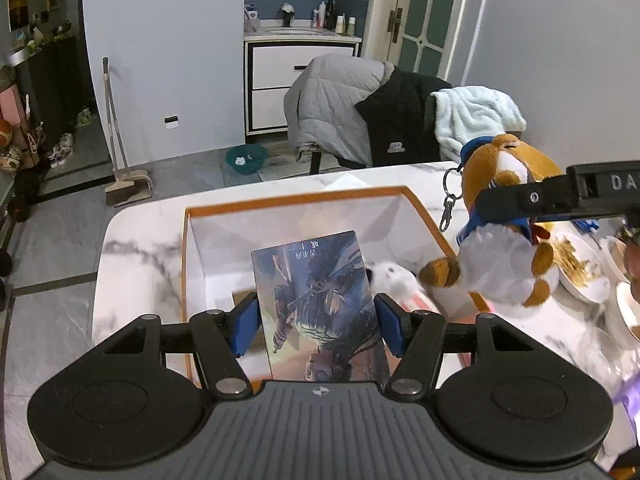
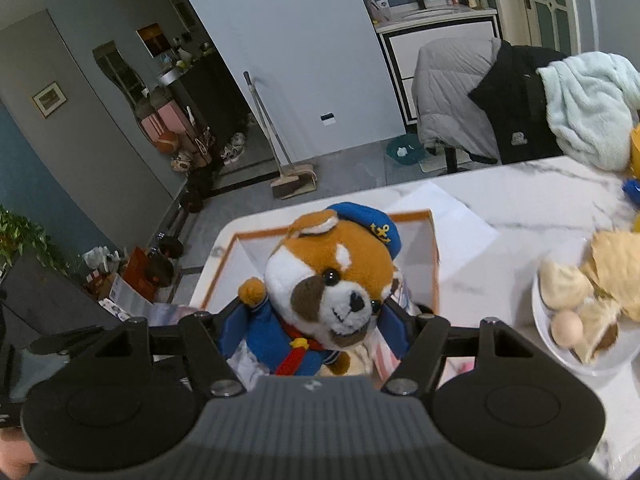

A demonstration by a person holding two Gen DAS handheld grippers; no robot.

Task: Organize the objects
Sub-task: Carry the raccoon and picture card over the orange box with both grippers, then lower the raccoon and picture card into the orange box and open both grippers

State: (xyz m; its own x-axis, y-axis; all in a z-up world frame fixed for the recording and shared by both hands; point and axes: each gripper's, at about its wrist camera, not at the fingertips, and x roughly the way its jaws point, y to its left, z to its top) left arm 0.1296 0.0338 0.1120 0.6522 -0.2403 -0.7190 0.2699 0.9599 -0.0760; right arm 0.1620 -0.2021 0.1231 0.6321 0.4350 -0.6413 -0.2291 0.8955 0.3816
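My left gripper (image 1: 316, 326) is shut on a book (image 1: 320, 300) with a blue illustrated cover and holds it over the open orange-rimmed white box (image 1: 288, 196). A small white plush (image 1: 394, 276) lies inside the box at the right. My right gripper (image 2: 314, 326) is shut on a brown-and-white plush dog (image 2: 332, 276) in a blue sailor cap and suit, held above the box's near side (image 2: 434, 256). In the left wrist view the dog (image 1: 504, 248) hangs at the box's right edge, with a metal key clip on it.
The box sits on a white marble table (image 1: 140, 248). A white bowl of food (image 2: 560, 336) stands to the right, and a sheet of paper (image 2: 448, 216) lies behind the box. A chair draped with jackets and a towel (image 1: 384, 116) stands beyond the table.
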